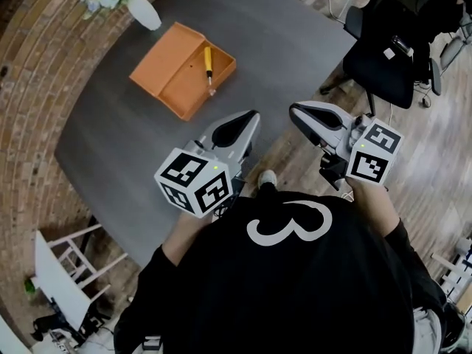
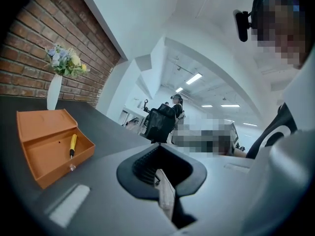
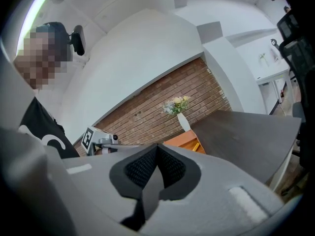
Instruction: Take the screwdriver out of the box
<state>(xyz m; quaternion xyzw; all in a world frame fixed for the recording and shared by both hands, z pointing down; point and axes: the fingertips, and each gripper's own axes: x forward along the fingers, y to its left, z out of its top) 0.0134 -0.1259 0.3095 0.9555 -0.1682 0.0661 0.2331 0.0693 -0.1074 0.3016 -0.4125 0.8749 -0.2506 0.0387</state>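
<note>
Left claw [image 1: 247, 118] and right claw [image 1: 299, 113] are clenched on nothing — too early to grasp, with the screwdriver [image 1: 208, 65] well apart in its open orange box [image 1: 164, 66] on the counter [image 1: 295, 43].

The dark grey table [image 1: 295, 57] bears an orange box [image 1: 161, 63] and white vase [image 1: 144, 12].

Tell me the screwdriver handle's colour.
Yellow; the screwdriver lies in the orange box, clearest in the head view.
</note>
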